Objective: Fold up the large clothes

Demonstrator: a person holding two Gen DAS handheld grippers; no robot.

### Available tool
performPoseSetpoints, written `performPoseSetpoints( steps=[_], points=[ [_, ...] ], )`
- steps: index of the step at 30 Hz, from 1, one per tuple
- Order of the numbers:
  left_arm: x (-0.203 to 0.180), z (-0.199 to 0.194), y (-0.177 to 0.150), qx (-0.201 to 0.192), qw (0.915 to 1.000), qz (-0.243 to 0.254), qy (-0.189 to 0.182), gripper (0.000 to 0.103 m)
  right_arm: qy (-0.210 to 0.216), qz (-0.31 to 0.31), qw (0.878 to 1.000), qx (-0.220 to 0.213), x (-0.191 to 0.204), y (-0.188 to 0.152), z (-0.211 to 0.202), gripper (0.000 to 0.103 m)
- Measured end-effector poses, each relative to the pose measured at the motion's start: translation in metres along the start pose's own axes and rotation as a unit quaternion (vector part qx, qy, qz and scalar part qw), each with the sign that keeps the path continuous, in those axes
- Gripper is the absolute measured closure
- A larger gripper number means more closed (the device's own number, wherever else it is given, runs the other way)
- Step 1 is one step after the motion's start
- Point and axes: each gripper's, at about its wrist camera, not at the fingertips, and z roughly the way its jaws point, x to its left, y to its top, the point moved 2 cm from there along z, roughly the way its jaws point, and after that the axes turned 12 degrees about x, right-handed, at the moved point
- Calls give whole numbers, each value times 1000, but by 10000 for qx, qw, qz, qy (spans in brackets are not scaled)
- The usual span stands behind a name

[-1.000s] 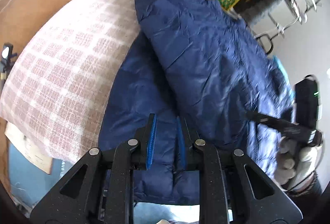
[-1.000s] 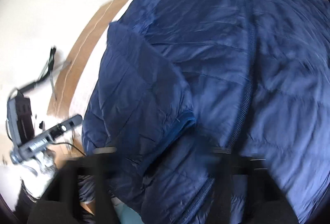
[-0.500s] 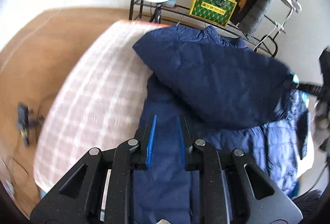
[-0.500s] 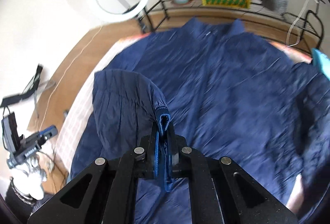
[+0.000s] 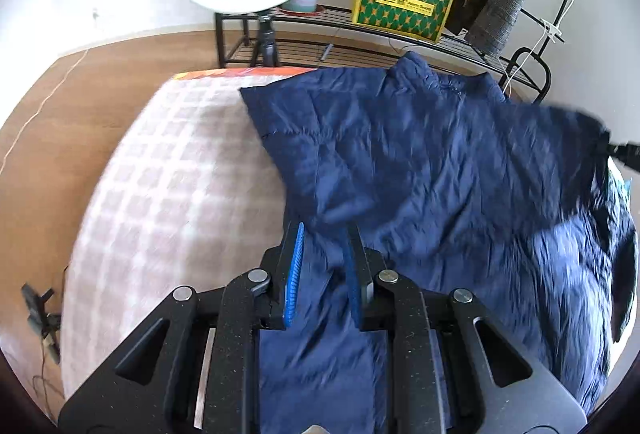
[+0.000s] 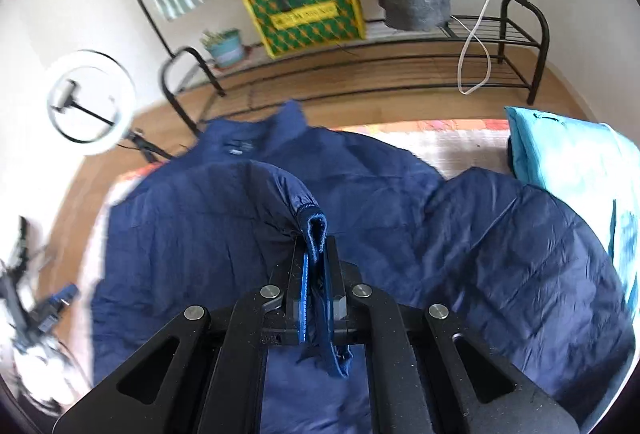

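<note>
A checked pink blanket (image 5: 168, 194) covers the bed. The left gripper (image 5: 320, 238) has its jaws a little way apart, with nothing in them, right above the blue jacket (image 5: 440, 170). The right gripper (image 6: 316, 254) is pinched tight on the sleeve cuff (image 6: 316, 230). The puffy jacket lies spread out, maybe face up.

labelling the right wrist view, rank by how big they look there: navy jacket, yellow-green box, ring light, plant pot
1. navy jacket, by far the largest.
2. yellow-green box.
3. ring light, close to the box in outline; it is blurred and set at a different depth, so that order is unsure.
4. plant pot, smallest.
</note>
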Motion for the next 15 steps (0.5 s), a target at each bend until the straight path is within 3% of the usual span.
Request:
performPoseSetpoints(
  steps=[5, 10, 11, 12, 15],
  points=[
    [-29, 37, 26, 78, 9990, 432, 121, 84, 120, -229, 9992, 316, 4, 7, 41, 98],
    [-14, 92, 29, 596, 9902, 567, 1132, 84, 585, 111, 9966, 573, -14, 11, 69, 98],
    [-6, 96, 27, 573, 9896, 530, 1208, 75, 645, 134, 9959, 626, -15, 8, 73, 98],
    [3, 94, 26, 405, 9918, 489, 1111, 72, 671, 115, 9953, 682, -13, 6, 78, 98],
    [26, 92, 26, 411, 9923, 269, 1140, 58, 549, -62, 9957, 749, -7, 2, 90, 98]
  ],
)
